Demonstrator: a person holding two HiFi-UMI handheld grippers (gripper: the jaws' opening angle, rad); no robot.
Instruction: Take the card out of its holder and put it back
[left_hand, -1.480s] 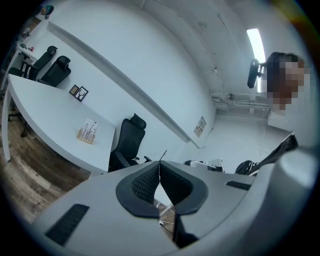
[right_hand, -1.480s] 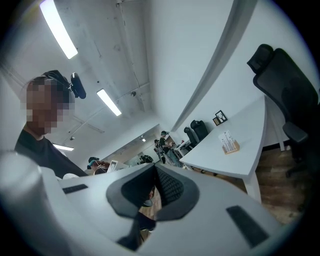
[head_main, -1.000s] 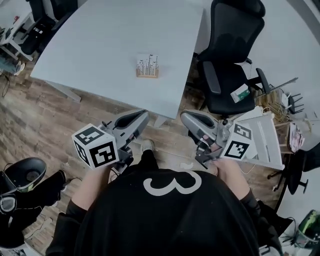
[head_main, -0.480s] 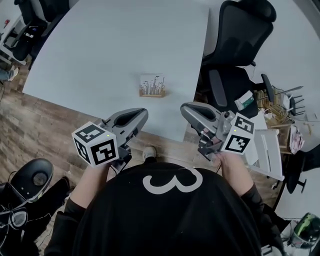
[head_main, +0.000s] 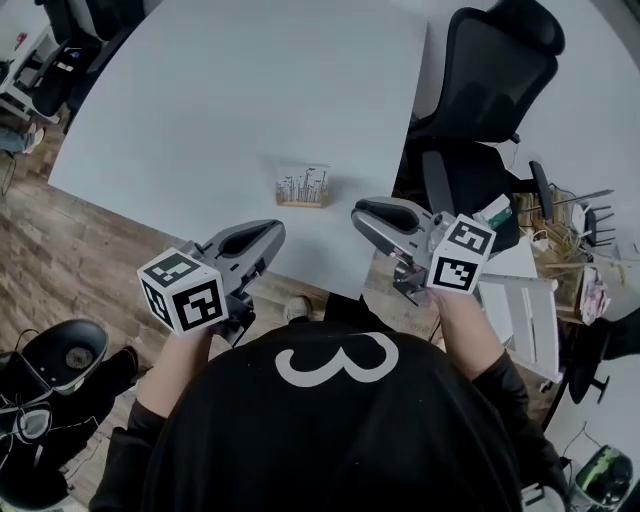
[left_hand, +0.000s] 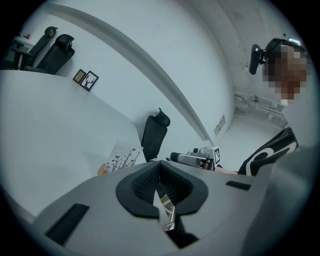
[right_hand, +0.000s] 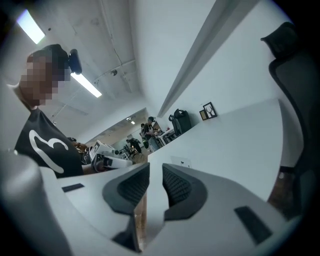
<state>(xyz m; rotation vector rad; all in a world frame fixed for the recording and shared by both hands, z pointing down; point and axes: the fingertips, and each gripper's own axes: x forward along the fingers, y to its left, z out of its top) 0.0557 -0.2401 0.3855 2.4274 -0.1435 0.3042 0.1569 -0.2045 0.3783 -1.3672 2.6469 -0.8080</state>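
A white card (head_main: 304, 180) printed with small black figures stands upright in a low wooden holder (head_main: 301, 201) on the pale table (head_main: 220, 90), near its front edge. Both grippers hover short of it, over that edge. My left gripper (head_main: 272, 230) sits to the card's lower left, jaws shut with nothing between them; in the left gripper view (left_hand: 160, 162) the card (left_hand: 122, 155) shows ahead and to the left. My right gripper (head_main: 360, 213) is to the card's lower right. Its jaws (right_hand: 156, 167) have just been opening, with a narrow gap and nothing between the pads.
A black office chair (head_main: 485, 85) stands at the table's right side. A white rack (head_main: 525, 300) and clutter lie on the floor to the right, dark bags and a helmet-like thing (head_main: 60, 350) to the left. The floor is wood planks (head_main: 70, 250).
Both grippers have moved forward over the table's front edge and closer to the card in its holder. The card and holder have not moved on the table.
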